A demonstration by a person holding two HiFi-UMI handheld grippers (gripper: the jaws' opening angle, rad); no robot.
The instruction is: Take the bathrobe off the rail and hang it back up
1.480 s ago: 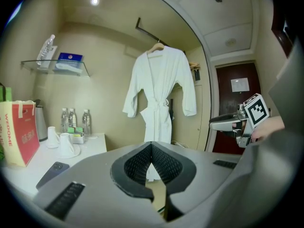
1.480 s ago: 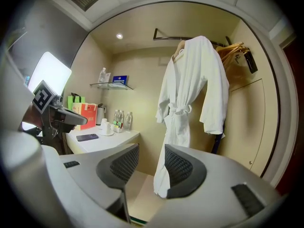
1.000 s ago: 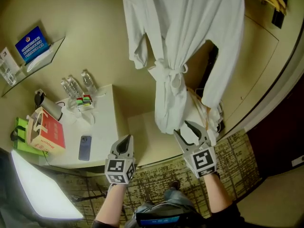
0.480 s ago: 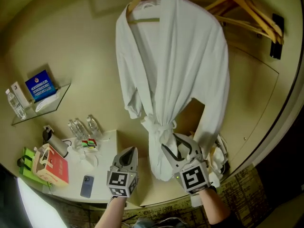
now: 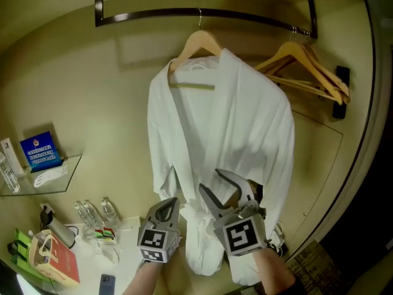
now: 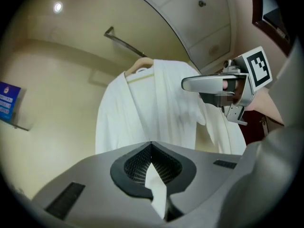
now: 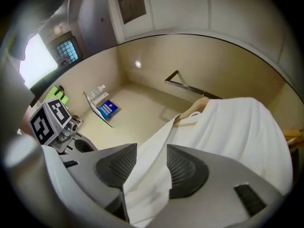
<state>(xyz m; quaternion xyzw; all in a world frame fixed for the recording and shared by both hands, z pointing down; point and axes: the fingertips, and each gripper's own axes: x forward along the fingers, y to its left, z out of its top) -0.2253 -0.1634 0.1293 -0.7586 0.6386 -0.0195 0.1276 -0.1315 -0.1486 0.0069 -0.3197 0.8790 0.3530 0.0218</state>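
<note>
Plainly, left claw (image 5: 168,203) clenched, right claw (image 5: 209,179) released; bathrobe (image 5: 227,121) partly hidden behind them.

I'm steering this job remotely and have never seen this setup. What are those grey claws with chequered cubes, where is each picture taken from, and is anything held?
No robot here: a person holds a two-jaw gripper in each hand, and the marker cubes belong to the grippers. The head view looks down from a camera on the person's head; the other two views ride on the grippers and look along their jaws. The white bathrobe hangs on a wooden hanger on the rail, with spare hangers beside it. The left gripper is shut; the right gripper stands open in front of the robe, whose front edge shows between its jaws. Neither seems to grip anything. Lower left, a table carries water bottles, a red box and a phone.
</note>
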